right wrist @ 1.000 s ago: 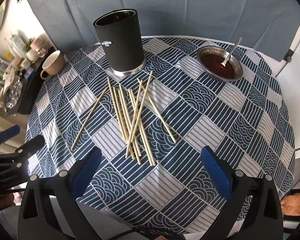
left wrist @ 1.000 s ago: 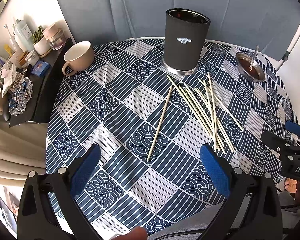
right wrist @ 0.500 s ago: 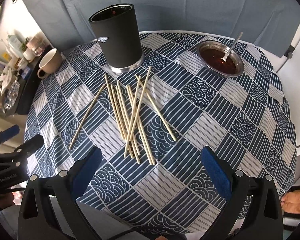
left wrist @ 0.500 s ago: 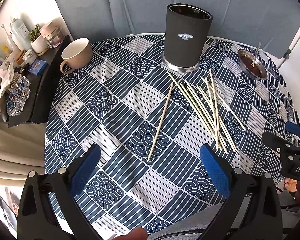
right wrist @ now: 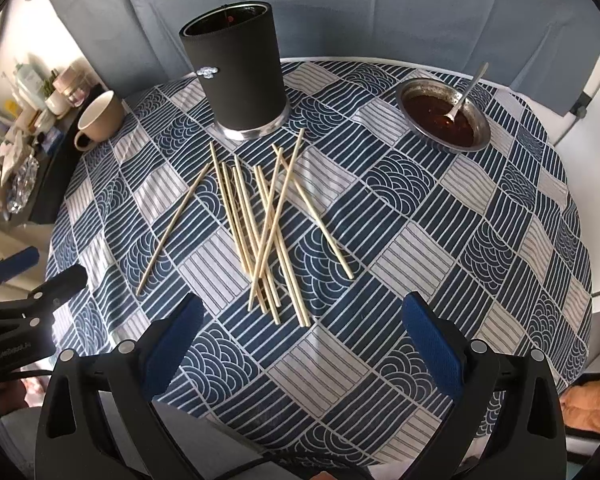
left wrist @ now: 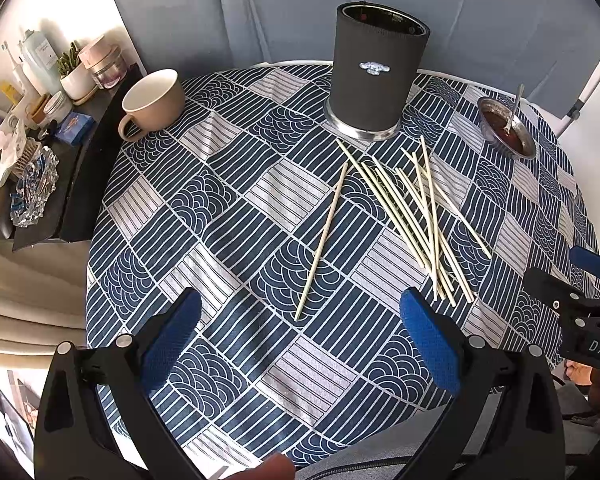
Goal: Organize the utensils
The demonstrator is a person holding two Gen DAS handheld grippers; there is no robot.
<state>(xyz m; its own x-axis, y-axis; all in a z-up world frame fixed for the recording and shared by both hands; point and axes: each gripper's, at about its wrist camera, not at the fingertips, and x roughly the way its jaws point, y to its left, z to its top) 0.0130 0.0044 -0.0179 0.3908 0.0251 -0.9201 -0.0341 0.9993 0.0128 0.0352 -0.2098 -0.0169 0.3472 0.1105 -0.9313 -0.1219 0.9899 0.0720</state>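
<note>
Left wrist view: left gripper [left wrist: 300, 316] spread wide, empty. Slim pale wooden chopsticks [left wrist: 420, 216] ahead-right in loose crossed pile, one stray [left wrist: 322, 236] dead ahead; long axes toward matte black cylindrical holder [left wrist: 374, 76]. Nearer than before. Right gripper [right wrist: 300, 316] likewise wide, empty, pile [right wrist: 266, 232] straight ahead.

The surface [right wrist: 440, 248] is covered by patterned woven cloth. Pale, matt wooden chopsticks [right wrist: 260, 232] are seen beside a matt black holder [right wrist: 240, 80] ringed with shiny metal; the bowl [right wrist: 480, 136] looks glossy steel.
</note>
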